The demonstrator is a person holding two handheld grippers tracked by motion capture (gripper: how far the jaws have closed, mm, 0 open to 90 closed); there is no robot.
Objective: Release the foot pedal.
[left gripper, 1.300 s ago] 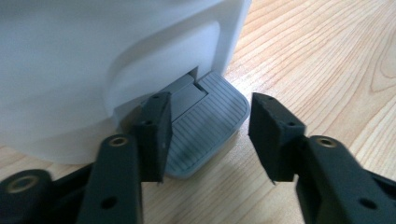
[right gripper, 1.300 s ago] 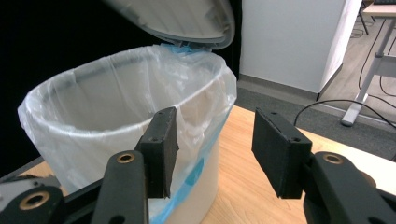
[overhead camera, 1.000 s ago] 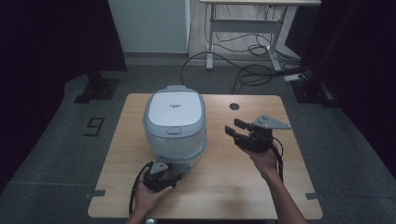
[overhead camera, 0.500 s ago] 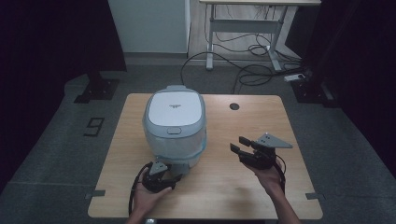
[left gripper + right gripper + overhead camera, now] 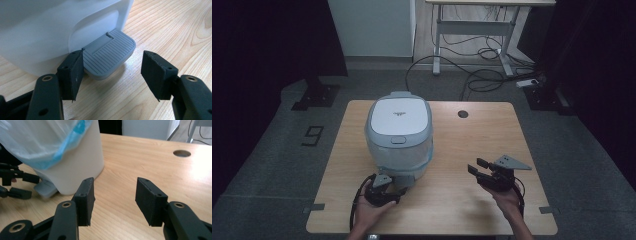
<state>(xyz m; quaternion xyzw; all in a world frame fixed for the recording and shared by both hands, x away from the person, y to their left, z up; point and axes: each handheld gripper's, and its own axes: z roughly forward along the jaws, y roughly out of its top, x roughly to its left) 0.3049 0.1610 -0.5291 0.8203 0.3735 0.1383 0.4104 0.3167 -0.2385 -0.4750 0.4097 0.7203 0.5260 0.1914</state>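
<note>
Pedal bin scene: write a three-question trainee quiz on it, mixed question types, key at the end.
1. True or false: the left gripper is shut on the grey pedal.
2. Which lies on the tabletop behind the right gripper? A) a round cable hole B) a mug C) a spoon
3. Fill in: the white bin has a ____ bag liner showing under its lid.

Key:
1. False. Its jaws stand open, one beside the pedal's edge, the other apart from it.
2. A
3. Blue-tinted, translucent
</note>
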